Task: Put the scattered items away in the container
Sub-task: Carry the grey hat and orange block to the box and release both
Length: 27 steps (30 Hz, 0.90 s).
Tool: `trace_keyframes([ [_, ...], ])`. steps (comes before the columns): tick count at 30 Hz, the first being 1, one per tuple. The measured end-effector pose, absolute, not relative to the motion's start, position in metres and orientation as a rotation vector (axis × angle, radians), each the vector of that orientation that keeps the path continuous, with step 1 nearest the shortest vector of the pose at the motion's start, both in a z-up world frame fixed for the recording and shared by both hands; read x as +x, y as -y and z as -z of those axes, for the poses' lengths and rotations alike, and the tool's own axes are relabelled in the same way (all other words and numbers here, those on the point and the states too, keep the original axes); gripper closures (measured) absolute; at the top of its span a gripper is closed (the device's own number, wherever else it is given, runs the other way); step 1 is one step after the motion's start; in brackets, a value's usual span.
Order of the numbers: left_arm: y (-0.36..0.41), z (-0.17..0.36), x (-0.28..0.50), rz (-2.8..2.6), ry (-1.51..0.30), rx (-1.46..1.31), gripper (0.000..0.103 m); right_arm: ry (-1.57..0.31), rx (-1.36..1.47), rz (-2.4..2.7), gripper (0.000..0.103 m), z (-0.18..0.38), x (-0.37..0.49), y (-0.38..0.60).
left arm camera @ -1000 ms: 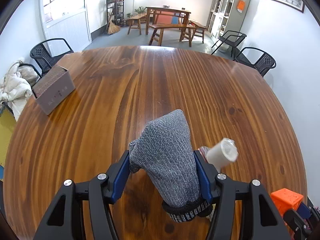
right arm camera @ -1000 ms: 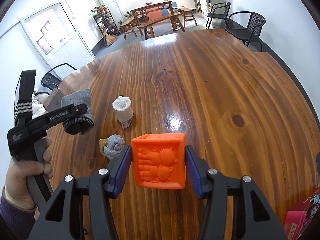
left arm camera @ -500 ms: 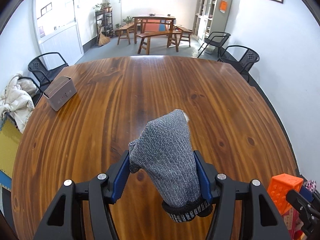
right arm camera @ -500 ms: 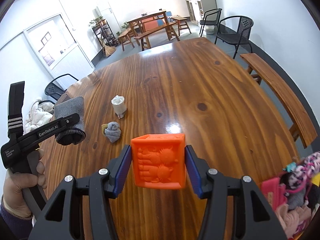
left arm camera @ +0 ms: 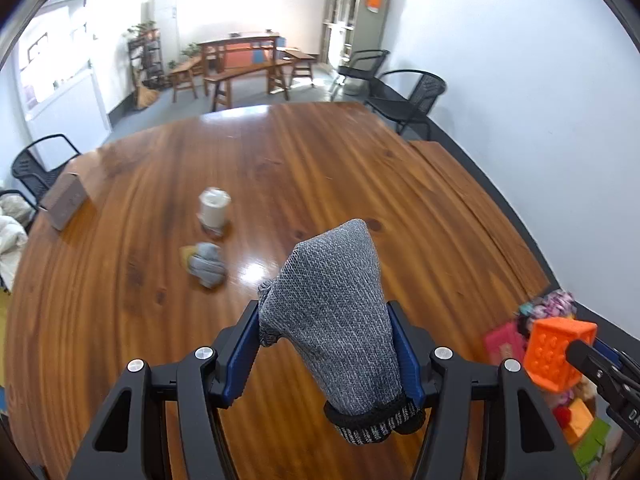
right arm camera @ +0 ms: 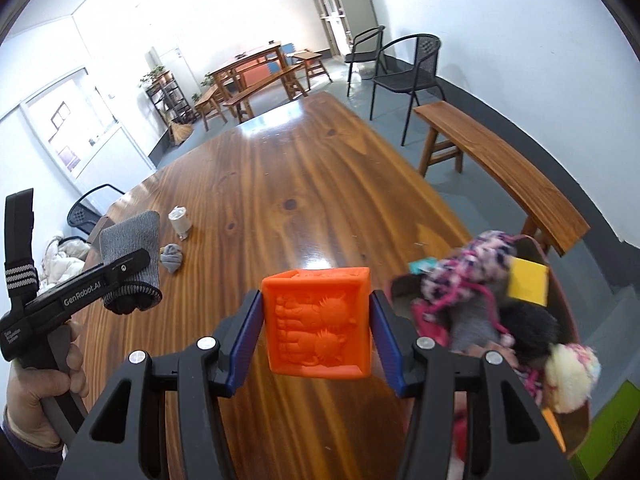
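Note:
My left gripper [left arm camera: 326, 344] is shut on a grey knitted sock [left arm camera: 334, 312] and holds it above the wooden table [left arm camera: 340, 184]. It also shows in the right wrist view [right arm camera: 130, 268]. My right gripper [right arm camera: 318, 320] is shut on an orange embossed cube [right arm camera: 318, 322], held above the table's right edge, left of the container [right arm camera: 560, 308] full of clothes and toys. The cube shows in the left wrist view [left arm camera: 556, 354]. A white roll [left arm camera: 214, 208] and a balled grey sock [left arm camera: 206, 264] lie on the table.
A brown box [left arm camera: 66, 200] sits at the table's left edge. A wooden bench [right arm camera: 500, 168] runs along the table's right side, with black chairs [right arm camera: 404, 68] beyond. A yellow block [right arm camera: 526, 282] and a pom-pom hat [right arm camera: 570, 376] lie in the container.
Both grippers have swung right with their loads. The container has come fully into the right wrist view, and the roll and balled sock have reappeared in the left wrist view.

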<state>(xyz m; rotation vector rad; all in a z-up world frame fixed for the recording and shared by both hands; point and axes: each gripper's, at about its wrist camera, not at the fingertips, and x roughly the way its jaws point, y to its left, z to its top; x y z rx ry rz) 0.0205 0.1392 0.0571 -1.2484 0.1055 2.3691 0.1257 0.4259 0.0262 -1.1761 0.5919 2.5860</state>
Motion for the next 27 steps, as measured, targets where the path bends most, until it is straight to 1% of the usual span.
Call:
trace_keyframes([
  [15,-0.265,-0.067,0.132,-2.043,-0.197,-1.190,0.041,-0.649,-1.006,-2.401,0.046,-0.048,0.241,-0.524],
  [21,-0.297,-0.065,0.168,-1.931,-0.248,-1.172,0.041,-0.692,-0.993,-2.375,0.046,-0.044,0.264,-0.542],
  [27,-0.317,-0.049,0.201,-1.812,-0.308,-1.194,0.041,-0.710,-0.995,-2.377,0.046,-0.039,0.269,-0.554],
])
